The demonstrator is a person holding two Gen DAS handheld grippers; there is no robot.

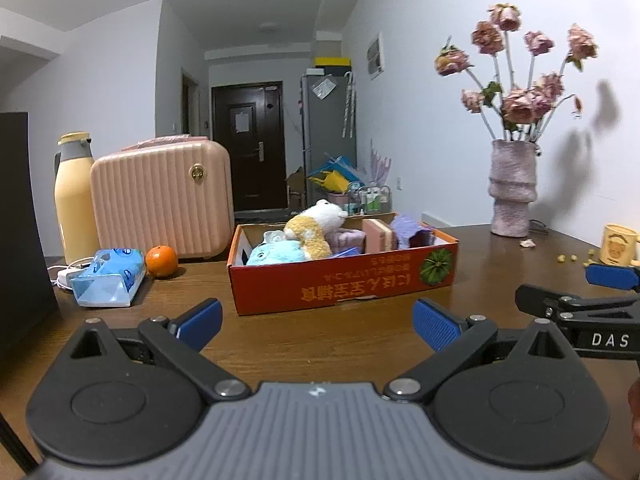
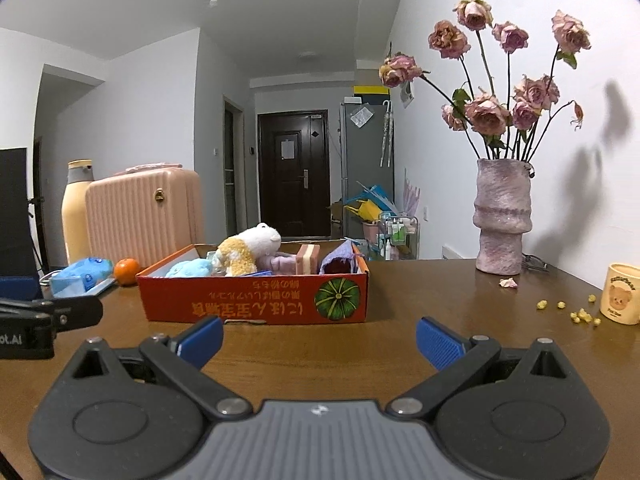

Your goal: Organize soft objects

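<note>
A red cardboard box (image 1: 340, 280) (image 2: 256, 300) stands on the wooden table, holding soft items: a white and yellow plush (image 1: 316, 224) (image 2: 248, 250), a light blue plush (image 1: 276, 252) (image 2: 190, 269), a pink sponge (image 1: 378, 234) (image 2: 308, 259) and a purple cloth (image 1: 410, 230) (image 2: 340, 262). My left gripper (image 1: 316, 324) hovers open in front of the box, nothing between its blue pads. My right gripper (image 2: 318, 338) is open too, short of the box's right half. The right gripper's fingers (image 1: 576, 304) show at the right edge of the left wrist view.
Left of the box lie a blue tissue pack (image 1: 108, 278) (image 2: 82, 276) and an orange (image 1: 161, 261) (image 2: 126, 271), with a pink suitcase (image 1: 162, 196) and yellow thermos (image 1: 74, 200) behind. A vase of dried roses (image 2: 502, 216), a cream mug (image 2: 622, 298) and scattered yellow bits (image 2: 580, 314) sit at right.
</note>
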